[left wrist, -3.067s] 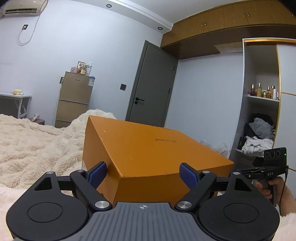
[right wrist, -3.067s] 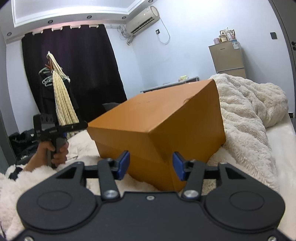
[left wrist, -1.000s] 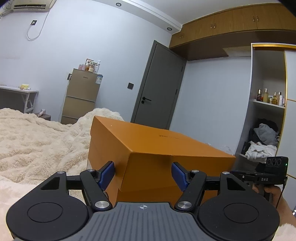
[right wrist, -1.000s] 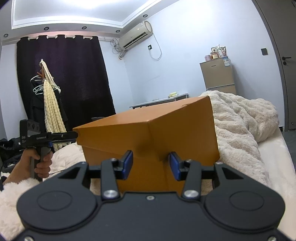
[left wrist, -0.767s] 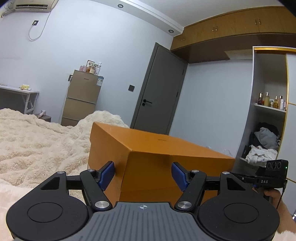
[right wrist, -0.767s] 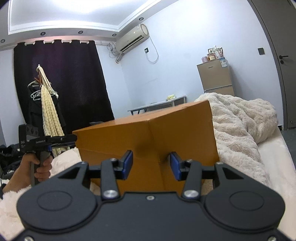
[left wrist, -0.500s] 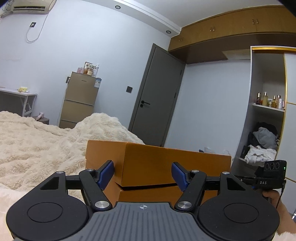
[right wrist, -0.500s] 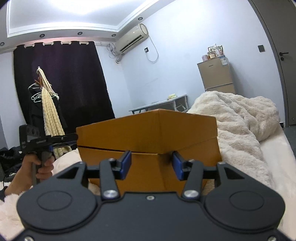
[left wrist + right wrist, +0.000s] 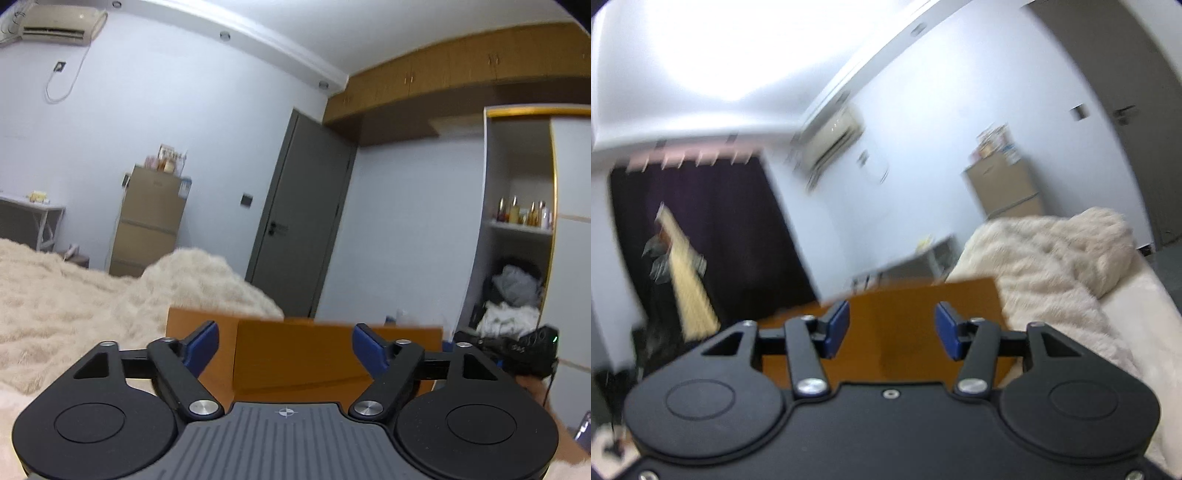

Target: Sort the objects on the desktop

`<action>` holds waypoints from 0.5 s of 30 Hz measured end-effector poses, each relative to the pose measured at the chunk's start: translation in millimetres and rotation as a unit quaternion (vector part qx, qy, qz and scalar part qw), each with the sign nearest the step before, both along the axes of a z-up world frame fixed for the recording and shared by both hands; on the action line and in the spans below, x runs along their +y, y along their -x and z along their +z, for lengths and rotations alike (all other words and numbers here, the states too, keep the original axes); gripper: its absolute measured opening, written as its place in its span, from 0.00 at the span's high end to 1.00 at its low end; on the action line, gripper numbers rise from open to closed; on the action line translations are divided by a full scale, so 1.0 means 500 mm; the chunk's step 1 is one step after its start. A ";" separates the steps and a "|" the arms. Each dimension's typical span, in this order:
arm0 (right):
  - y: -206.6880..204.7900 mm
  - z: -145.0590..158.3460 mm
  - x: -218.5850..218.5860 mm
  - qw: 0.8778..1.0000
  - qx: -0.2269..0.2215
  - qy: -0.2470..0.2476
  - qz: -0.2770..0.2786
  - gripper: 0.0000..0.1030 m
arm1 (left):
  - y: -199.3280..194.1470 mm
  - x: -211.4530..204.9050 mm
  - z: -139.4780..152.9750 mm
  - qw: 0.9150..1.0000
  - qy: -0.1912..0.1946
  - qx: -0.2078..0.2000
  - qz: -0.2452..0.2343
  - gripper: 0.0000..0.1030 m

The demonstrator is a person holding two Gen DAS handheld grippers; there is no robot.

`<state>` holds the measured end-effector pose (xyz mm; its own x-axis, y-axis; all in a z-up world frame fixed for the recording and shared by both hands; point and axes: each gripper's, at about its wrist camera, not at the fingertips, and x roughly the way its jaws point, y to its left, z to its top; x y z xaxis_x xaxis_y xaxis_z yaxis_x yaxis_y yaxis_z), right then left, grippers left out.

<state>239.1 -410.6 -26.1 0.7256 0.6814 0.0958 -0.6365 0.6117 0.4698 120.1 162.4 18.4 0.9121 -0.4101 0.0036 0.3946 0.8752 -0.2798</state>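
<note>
Left wrist view: left tool [image 9: 284, 341] at one corner of the orange box [image 9: 306, 354], jaws opening, pads clear of the cardboard. Box sits on the bed beside the fluffy blanket [image 9: 74, 295]. Right wrist view, blurred: right tool [image 9: 892, 328] at the opposite corner, jaws also opening, nothing gripped. Looks like a two-handed set-down, both letting go.

Your right wrist view smears with motion: black curtain [image 9: 713, 236], wall air conditioner [image 9: 831, 142] streaked. Gripper bodies hide base of orange cardboard box [image 9: 295, 354]. Shelf bottles [image 9: 521, 212] too small to read.
</note>
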 end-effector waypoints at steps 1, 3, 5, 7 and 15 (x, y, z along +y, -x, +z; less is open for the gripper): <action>-0.004 0.004 -0.001 1.000 0.003 -0.007 -0.012 0.46 | -0.002 0.001 0.002 1.000 0.002 -0.001 0.004 0.21; -0.021 0.013 0.010 1.000 0.012 -0.008 -0.018 0.46 | -0.014 0.003 0.009 0.999 0.008 -0.001 0.032 0.18; -0.036 0.018 0.024 1.000 0.021 -0.006 -0.012 0.44 | -0.036 0.006 0.011 0.998 0.013 0.007 0.063 0.18; -0.051 0.016 0.039 0.999 0.036 -0.013 0.004 0.40 | -0.057 0.008 0.008 0.997 0.017 0.023 0.067 0.18; -0.061 0.000 0.036 0.998 0.058 -0.035 0.021 0.36 | -0.081 -0.041 -0.025 0.997 -0.038 0.052 0.030 0.16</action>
